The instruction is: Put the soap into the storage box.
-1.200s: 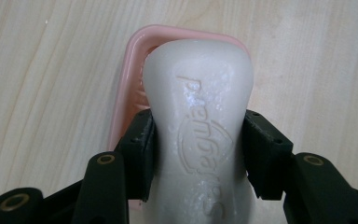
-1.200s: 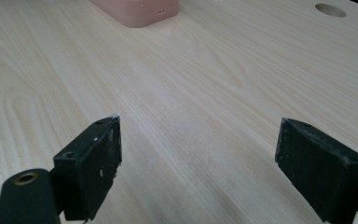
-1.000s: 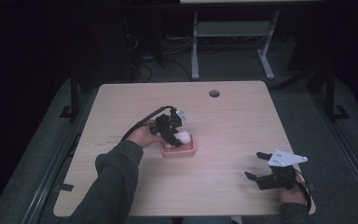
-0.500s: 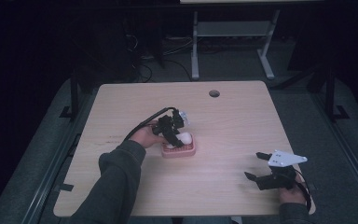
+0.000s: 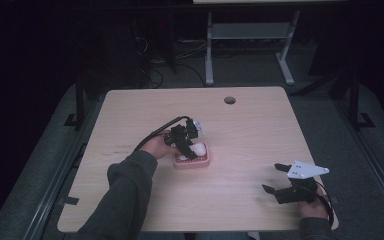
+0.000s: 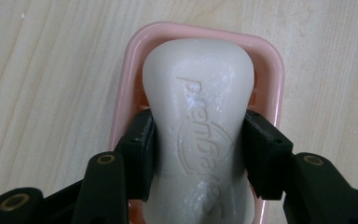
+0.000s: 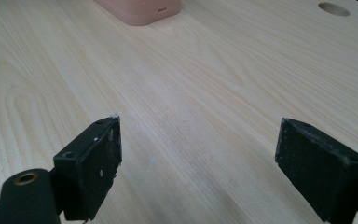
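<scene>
Left gripper (image 6: 198, 140): clamped on the white soap bar (image 6: 200, 121), both pads pressed flat against its narrowed waist, one on each side. Bar lying lengthwise in the pink soap dish (image 6: 272, 70), embossed lettering facing up, far end rounded and close to the dish's far rim. Contact between bar and dish floor not discernible; near end of bar and near rim of dish cut off at the bottom of the left gripper view, partly masked by the black jaws.

From the high view: left gripper (image 5: 184, 142) angled down over the dish (image 5: 192, 161), roughly mid-table and left of centre; soap (image 5: 198, 148) seen as a pale patch only, no detail. Black cable looping back from the gripper toward the sleeve (image 5: 125, 190).

Right gripper (image 5: 280, 181): spread wide, nothing between the pads, held low near the table's right front corner, well apart from the dish. Right gripper view (image 7: 198, 149): bare wooden table (image 7: 191, 93) between the jaws, whitish residue on the left pad. Corner of the pink dish (image 7: 142, 9) cropped by the top edge, contents hidden. Round cable hole (image 7: 334, 8) at top right.

Surroundings beyond the table dark; desk legs and cables faintly visible.
</scene>
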`<action>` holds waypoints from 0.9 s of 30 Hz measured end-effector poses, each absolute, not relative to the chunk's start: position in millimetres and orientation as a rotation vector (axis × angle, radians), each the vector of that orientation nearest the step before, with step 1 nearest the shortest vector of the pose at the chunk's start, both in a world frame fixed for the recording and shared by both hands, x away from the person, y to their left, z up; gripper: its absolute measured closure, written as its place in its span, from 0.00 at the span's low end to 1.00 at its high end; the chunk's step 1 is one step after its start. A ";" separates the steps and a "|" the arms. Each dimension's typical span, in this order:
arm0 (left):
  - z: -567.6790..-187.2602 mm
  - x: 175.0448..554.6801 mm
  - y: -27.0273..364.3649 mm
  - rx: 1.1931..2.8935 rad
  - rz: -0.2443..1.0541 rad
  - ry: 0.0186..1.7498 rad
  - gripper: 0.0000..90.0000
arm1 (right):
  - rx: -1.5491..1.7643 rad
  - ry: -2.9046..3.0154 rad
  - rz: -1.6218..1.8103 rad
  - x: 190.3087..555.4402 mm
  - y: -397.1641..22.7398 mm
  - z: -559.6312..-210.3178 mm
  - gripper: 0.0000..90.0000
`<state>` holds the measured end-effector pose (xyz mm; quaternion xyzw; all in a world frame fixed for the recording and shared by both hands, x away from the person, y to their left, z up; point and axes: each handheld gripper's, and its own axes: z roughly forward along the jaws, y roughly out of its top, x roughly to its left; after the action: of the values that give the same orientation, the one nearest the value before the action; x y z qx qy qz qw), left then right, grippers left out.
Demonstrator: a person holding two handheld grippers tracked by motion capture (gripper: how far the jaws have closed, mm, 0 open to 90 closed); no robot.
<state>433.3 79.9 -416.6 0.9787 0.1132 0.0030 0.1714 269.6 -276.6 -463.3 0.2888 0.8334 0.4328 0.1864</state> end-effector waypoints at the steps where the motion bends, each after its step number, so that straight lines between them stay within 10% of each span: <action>1: -416.5 433.4 79.7 2.778 0.010 0.316 0.55 | 0.815 2.348 1.219 269.6 -276.7 -463.3 0.15; 27: -421.2 433.1 77.6 2.824 0.012 0.311 0.54 | 0.815 2.348 1.221 269.7 -276.1 -463.5 0.15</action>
<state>433.1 77.6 -421.2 0.9828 0.1082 0.0043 0.1496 269.7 -276.1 -463.5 0.2893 0.8332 0.4333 0.1849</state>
